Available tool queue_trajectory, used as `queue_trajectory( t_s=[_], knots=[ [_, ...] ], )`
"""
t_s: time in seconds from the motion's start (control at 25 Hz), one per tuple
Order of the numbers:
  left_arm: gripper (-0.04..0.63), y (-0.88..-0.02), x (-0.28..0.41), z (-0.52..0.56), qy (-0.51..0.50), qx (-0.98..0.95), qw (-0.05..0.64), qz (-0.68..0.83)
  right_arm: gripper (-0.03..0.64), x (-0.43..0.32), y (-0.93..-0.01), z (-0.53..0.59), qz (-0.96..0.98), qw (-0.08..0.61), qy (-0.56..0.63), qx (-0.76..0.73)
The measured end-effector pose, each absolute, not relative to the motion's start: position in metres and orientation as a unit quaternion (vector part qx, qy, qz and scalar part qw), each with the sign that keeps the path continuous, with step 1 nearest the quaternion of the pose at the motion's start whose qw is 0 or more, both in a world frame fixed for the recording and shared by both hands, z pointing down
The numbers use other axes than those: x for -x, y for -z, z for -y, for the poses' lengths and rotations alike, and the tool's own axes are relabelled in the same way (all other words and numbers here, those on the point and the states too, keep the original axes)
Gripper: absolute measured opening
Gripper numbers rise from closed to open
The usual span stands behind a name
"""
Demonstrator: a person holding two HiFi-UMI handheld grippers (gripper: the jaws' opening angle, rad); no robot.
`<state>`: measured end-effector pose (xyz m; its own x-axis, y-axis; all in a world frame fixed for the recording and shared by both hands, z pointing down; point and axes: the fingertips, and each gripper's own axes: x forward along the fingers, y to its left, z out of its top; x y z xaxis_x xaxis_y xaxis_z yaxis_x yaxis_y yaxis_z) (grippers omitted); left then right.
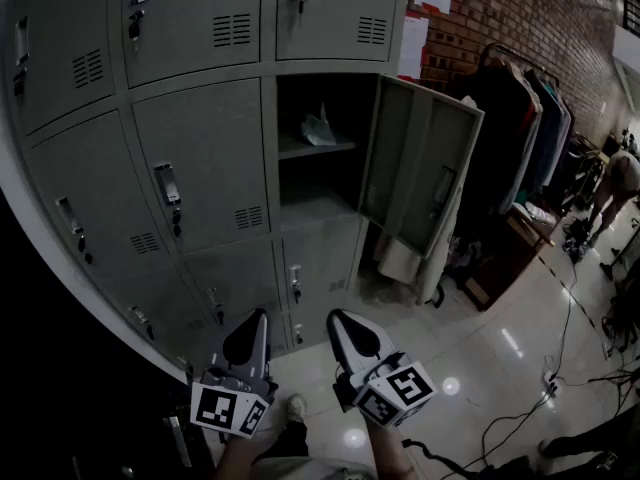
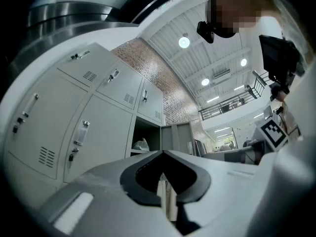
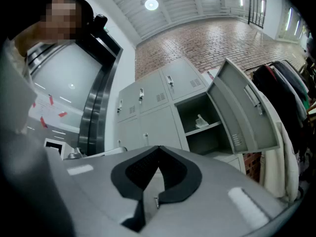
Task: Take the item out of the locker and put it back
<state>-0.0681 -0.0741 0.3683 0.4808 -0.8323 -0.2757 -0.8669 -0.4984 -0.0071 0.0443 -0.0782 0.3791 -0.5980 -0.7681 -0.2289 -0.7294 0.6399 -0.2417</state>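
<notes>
Holding the left gripper (image 1: 260,314) and right gripper (image 1: 334,316) low, jaws together and empty, well short of the open locker (image 1: 269,138), we judge the pale item (image 1: 318,128) on its upper shelf (image 1: 300,151) awaits a reach needing parted jaws, with open room left of the swung-out door (image 1: 415,163).

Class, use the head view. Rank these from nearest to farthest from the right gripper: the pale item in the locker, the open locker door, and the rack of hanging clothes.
1. The open locker door, swung out towards the viewer, above and right of the right gripper.
2. The pale item, deeper in, on the shelf behind that door.
3. The rack of hanging clothes, farthest, off to the right.
</notes>
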Motion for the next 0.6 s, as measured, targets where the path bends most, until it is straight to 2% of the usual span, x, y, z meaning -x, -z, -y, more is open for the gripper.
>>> queue_trajectory(
  t_s=[0.28, 0.6],
  knots=[
    [0.005, -0.344, 0.091, 0.222, -0.121, 0.862, 0.084, -0.485, 0.002, -0.017, -0.352, 0.229, -0.89, 0.148, 0.04, 0.43],
    [0.005, -0.342, 0.099, 0.303, -0.126, 0.859, 0.069, -0.492, 0.002, -0.011, -0.346, 0.311, -0.885, 0.144, 0.047, 0.441]
  ],
)
